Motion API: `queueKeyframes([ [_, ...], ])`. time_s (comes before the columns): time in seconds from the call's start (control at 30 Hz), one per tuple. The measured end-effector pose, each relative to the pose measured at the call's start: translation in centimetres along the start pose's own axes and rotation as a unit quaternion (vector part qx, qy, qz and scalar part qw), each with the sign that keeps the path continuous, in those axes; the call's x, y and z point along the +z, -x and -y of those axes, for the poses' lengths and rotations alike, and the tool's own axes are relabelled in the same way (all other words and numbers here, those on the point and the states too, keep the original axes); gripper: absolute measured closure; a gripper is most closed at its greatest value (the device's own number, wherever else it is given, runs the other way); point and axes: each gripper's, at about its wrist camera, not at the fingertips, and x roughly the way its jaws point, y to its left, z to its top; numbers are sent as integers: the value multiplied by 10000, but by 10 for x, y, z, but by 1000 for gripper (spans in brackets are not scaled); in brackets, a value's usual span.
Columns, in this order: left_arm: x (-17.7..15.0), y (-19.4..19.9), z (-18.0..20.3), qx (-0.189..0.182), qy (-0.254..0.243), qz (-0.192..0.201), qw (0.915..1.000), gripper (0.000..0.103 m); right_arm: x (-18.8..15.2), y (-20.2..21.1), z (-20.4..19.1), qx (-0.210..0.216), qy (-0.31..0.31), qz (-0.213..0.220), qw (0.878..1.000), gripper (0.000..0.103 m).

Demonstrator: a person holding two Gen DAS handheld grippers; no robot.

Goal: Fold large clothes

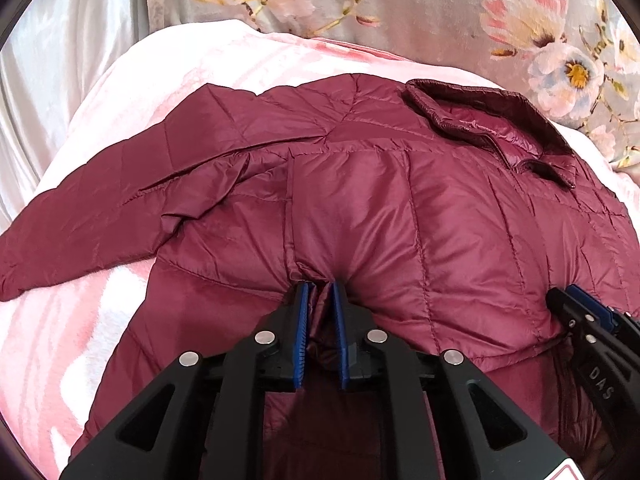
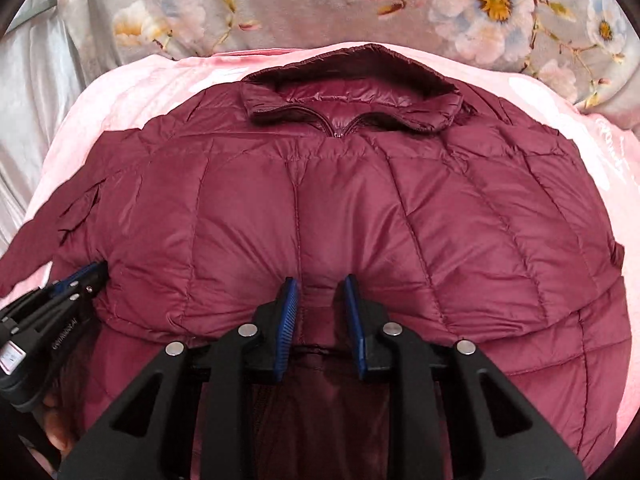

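A maroon quilted puffer jacket (image 1: 380, 200) lies on a pink blanket, collar (image 1: 480, 120) at the far side, one sleeve (image 1: 100, 208) spread to the left. My left gripper (image 1: 320, 292) is shut on a pinch of the jacket's lower part. My right gripper (image 2: 322, 284) is shut on a fold of the jacket (image 2: 360, 208) near its middle front, below the zipped collar (image 2: 344, 112). Each gripper shows at the edge of the other's view: the right one (image 1: 576, 312) and the left one (image 2: 76, 280).
The pink blanket (image 1: 132, 80) covers the bed under the jacket. A grey floral cover (image 2: 320, 4) lies behind it. Grey satin fabric (image 1: 52, 48) hangs at the left.
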Motion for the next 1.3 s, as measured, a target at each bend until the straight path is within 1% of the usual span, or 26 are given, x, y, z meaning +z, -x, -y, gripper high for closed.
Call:
queueKeyframes([
  [0.1,0,0,-3,-101,68,7,9999,88,3,-4,-5,-149,92,37,9998,80],
  [0.13,0,1,-5,-170,115,12,9998,85,4,-5,-5,-162,91,40,9998,79],
  [0.17,0,2,-9,-309,218,22,9993,81,3,-5,-4,-169,82,40,9998,79],
  [0.23,-1,6,-20,-527,431,11,9977,77,3,-5,-3,-182,71,40,9998,77],
  [0.3,-4,17,-38,-707,724,-87,9948,76,4,-6,-3,-199,71,37,9998,76],
  [0.33,-6,24,-50,-729,864,-102,9935,75,4,-6,-2,-209,66,38,9998,75],
  [0.4,-12,45,-85,-630,1168,-51,9911,64,5,-6,-2,-227,48,44,9997,73],
  [0.43,-14,55,-108,-498,1335,1,9898,52,4,-5,-2,-237,36,47,9997,72],
  [0.47,-17,62,-126,-380,1465,48,9885,46,4,-5,-1,-248,25,52,9997,71],
  [0.53,-22,76,-175,96,1798,125,9836,44,4,-5,-1,-266,9,60,9996,69],
  [0.57,-24,80,-199,311,1965,101,9799,44,4,-4,-1,-297,6,65,9995,67],
  [0.63,-29,82,-251,694,2351,23,9695,44,3,-4,-1,-376,11,73,9993,63],
  [0.7,-35,81,-296,1126,2735,-74,9552,44,3,-4,-1,-484,3,79,9988,56],
  [0.73,-37,80,-312,1178,2897,-122,9498,44,3,-3,-1,-532,-11,79,9986,52],
  [0.83,-41,74,-355,1153,3442,-211,9315,44,3,-3,1,-582,-47,80,9983,48],
  [0.9,-40,70,-371,1078,3693,-175,9229,46,3,-4,1,-604,-57,83,9981,46],
  [0.93,-39,69,-374,1084,3760,-138,9202,48,3,-3,1,-610,-57,86,9981,46],
  [0.97,-37,67,-375,1063,3778,-80,9197,54,3,-4,1,-616,-60,87,9980,46],
  [1.0,-31,64,-373,1048,3753,-55,9209,64,3,-4,0,-619,-64,89,9980,45],
  [1.03,-26,62,-372,1043,3707,-70,9229,92,3,-4,0,-616,-63,89,9980,45],
  [1.07,-21,61,-370,1032,3634,-77,9259,101,2,-4,1,-614,-67,94,9980,44],
  [1.1,-11,62,-361,1016,3531,-32,9301,101,2,-3,1,-610,-66,102,9981,44],
  [1.17,6,69,-345,985,3288,175,9391,102,2,-2,1,-569,-81,144,9982,37],
  [1.23,33,86,-306,873,2785,465,9553,102,2,5,3,-439,-136,284,9985,35],
  [1.27,43,93,-291,775,2611,561,9606,103,2,8,4,-371,-159,315,9987,35],
  [1.3,58,105,-264,593,2316,701,9685,103,1,15,5,-261,-187,359,9988,35],
])
